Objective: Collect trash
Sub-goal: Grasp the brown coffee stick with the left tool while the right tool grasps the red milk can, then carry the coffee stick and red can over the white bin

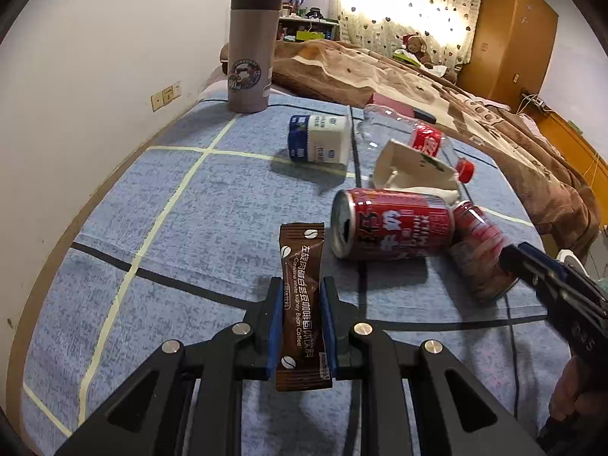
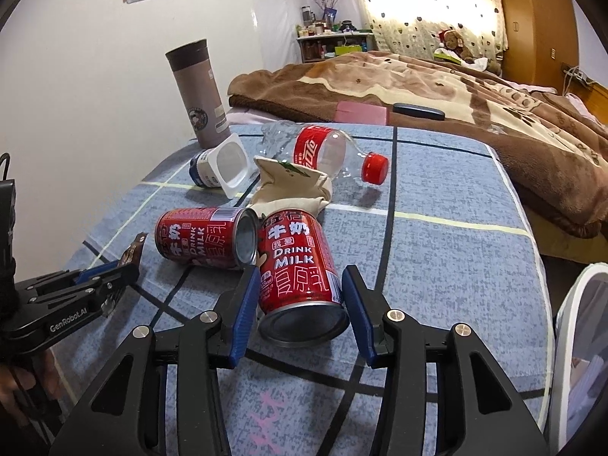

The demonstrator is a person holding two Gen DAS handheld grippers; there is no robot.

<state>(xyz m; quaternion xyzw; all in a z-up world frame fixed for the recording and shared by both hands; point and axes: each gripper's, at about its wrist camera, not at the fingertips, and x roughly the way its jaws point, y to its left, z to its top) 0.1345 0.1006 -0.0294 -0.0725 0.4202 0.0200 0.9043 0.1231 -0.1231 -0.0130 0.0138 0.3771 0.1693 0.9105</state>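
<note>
The left gripper [image 1: 302, 326] pinches a coffee sachet [image 1: 302, 304] upright, ready for binning, while the right gripper [image 2: 300, 304] gapes astride the nearer milk can [image 2: 300, 277], lying at twelve o'clock.

Red can [image 2: 300, 266] reads "DRINK MILK"; brown sachet [image 1: 302, 304] "Kidney Bean Coffee"
</note>
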